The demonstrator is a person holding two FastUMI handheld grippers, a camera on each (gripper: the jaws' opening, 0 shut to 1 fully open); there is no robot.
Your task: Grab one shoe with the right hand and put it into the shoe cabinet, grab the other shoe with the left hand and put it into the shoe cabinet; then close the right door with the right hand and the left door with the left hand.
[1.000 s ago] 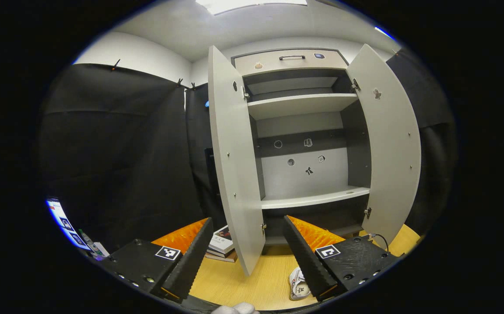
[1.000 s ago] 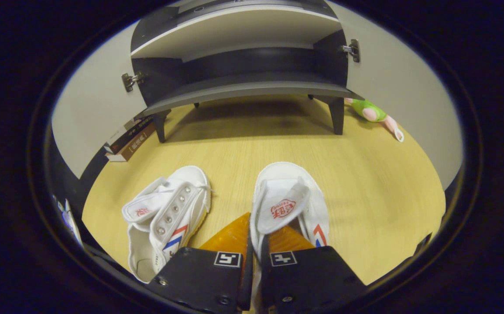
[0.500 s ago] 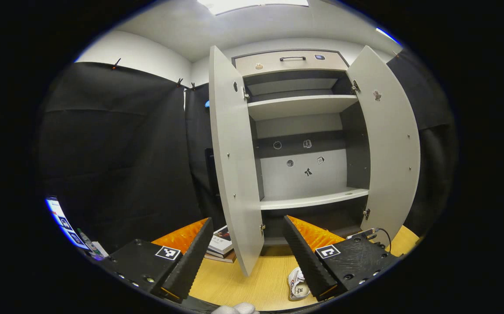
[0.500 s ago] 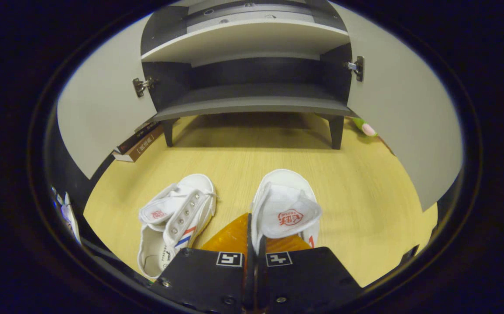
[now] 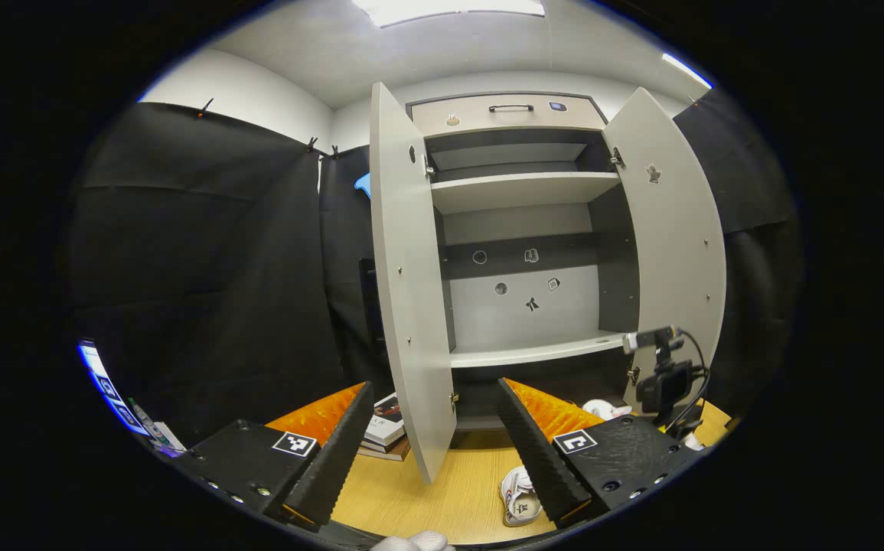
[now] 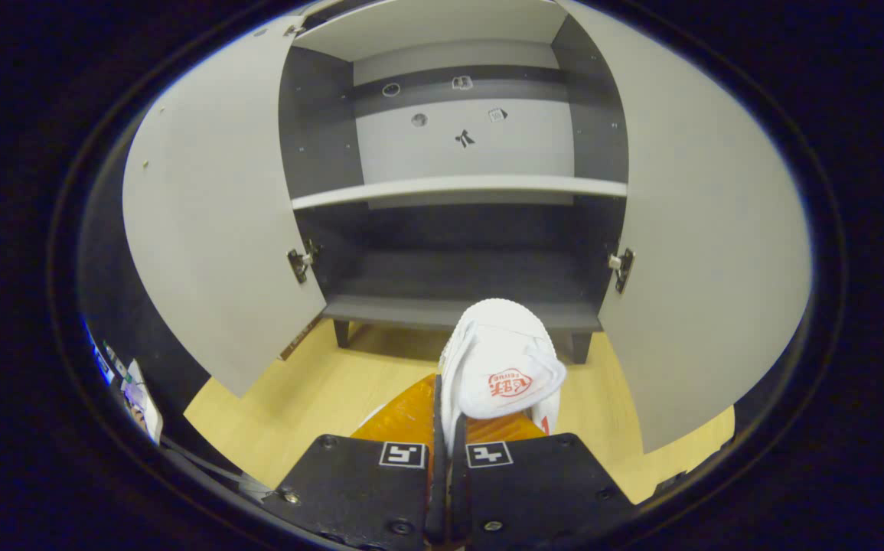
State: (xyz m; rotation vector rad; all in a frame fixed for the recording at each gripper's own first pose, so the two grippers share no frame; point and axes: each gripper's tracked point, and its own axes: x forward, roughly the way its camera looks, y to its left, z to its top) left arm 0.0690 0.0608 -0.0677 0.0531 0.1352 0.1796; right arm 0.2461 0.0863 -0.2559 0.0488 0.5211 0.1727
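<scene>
Right gripper view looks straight at the shoe cabinet (image 6: 457,184), both doors swung wide, with the right gripper (image 6: 445,428) at the bottom, its fingers pressed together on the side wall of a white shoe (image 6: 499,360). That shoe is lifted off the wooden floor (image 6: 311,398), toe pointing at the dark bottom shelf (image 6: 442,310), just in front of its edge and not yet inside.

Left gripper view stands farther back and takes in the whole cabinet (image 5: 522,229), up to the drawer (image 5: 507,113) at its top, with the left door (image 5: 407,291) and right door (image 5: 675,252) open. The left gripper (image 5: 434,440) has its fingers spread well apart, holding nothing. Between those fingers, on the floor (image 5: 426,490), lies the other shoe (image 5: 520,497), sole partly up. A stack of books (image 5: 384,436) sits by the left door's foot. At the right, the far gripper with its camera and cable (image 5: 663,379) appears in front of the bottom shelf, a bit of the carried white shoe (image 5: 602,408) showing beside it
</scene>
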